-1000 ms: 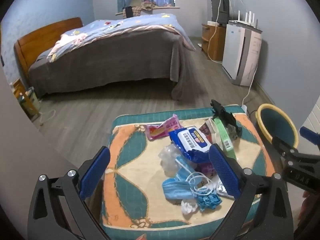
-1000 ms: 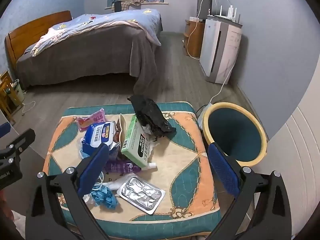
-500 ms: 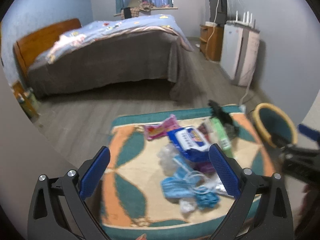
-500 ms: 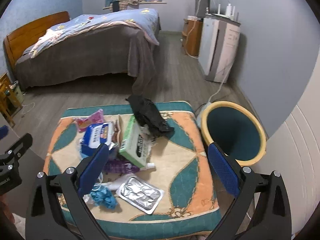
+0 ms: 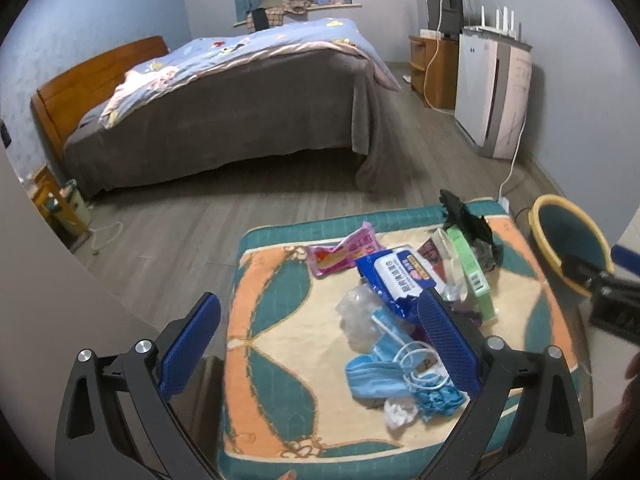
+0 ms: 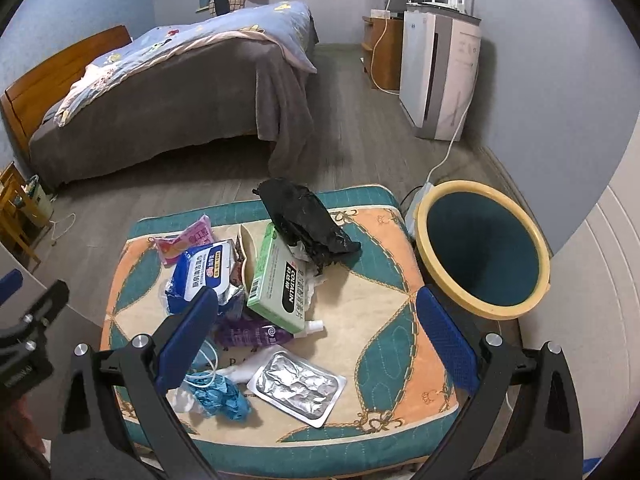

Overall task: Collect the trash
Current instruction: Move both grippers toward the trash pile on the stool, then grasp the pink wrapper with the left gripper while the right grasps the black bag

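in the left wrist view, the left gripper hung with its blue pads spread wide and nothing between them, above the near left part of a patterned cushion in teal, orange and cream. the trash lay heaped on the cushion's right half: a pink wrapper toward the far side, a blue wipes pack just beside it, a green box on edge, a black bag at the far right corner, a clear plastic scrap, and a blue face mask with white loops nearest the camera. the yellow-rimmed bin stood on the floor just beside the cushion's right edge, and the right gripper showed blurred in front of it. a bed filled the room beyond. in the right wrist view, the right gripper was likewise spread wide and held nothing, poised over the cushion. a foil blister sheet lay near the front edge, a purple pouch just behind it, the green box leaning against the black bag, and the bin stood open at the right.
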The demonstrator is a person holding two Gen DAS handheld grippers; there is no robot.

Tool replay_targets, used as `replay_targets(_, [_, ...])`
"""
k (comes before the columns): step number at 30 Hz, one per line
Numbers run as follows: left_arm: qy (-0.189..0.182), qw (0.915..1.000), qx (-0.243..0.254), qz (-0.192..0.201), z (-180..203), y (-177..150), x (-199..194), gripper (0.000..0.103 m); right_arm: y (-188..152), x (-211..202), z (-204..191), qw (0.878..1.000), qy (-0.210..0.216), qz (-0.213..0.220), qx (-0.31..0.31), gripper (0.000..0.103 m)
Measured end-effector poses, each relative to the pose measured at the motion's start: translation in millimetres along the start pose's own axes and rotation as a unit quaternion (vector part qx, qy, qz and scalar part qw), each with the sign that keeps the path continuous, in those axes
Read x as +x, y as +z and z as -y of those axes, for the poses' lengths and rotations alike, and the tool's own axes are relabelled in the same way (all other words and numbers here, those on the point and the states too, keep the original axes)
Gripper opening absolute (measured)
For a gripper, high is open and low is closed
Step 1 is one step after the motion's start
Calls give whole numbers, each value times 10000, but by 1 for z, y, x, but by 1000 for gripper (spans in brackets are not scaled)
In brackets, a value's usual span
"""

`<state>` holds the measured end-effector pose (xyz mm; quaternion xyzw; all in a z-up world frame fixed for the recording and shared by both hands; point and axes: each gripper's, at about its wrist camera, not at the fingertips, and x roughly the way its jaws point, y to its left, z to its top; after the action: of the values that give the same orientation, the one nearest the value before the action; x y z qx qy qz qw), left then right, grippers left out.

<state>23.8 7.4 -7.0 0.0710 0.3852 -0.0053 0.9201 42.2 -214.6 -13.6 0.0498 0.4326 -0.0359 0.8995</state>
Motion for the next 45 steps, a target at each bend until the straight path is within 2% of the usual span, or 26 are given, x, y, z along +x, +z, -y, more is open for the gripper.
replay_targets(6, [-252, 9992, 287, 106, 4, 14, 10, 98, 33, 7, -5, 9994, 76, 91, -332, 97])
replay_targets(10, [-325, 9985, 336, 276, 4, 36, 24, 98, 50, 36, -1, 9992, 80, 81, -392, 97])
replay_targets(13, [-465, 9983, 321, 174, 1, 52, 53, 98, 59, 59, 6, 9993, 73, -58, -358, 97])
replay_targets(15, [-258, 9986, 413, 185, 0, 58, 74, 98, 63, 77, 11, 9988, 132, -176, -433, 97])
replay_targets(17, [-241, 9989, 383, 81, -3, 63, 94, 98, 66, 94, 15, 9983, 180, -280, -483, 97])
replay_targets(22, [-490, 9981, -65, -380, -18, 71, 150, 98, 74, 117, 18, 9973, 424, -314, -507, 97])
replay_targets(25, [-365, 9980, -52, -511, -22, 69, 173, 97, 76, 129, 15, 9966, 388, -355, -627, 97])
replay_targets(29, [-311, 9967, 79, -748, -24, 63, 202, 95, 78, 145, 9, 9945, 640, -578, -598, 97])
replay_targets(32, [-382, 9953, 85, -890, -21, 62, 214, 94, 76, 152, -4, 9923, 707, -643, -790, 97])
replay_targets(39, [-542, 9938, 214, -951, -14, 66, 231, 93, 76, 169, -20, 9882, 773, -781, -1067, 97])
replay_targets(45, [-798, 9881, 429, -1242, -3, 63, 252, 79, 79, 185, -23, 9859, 915, -967, -1017, 92])
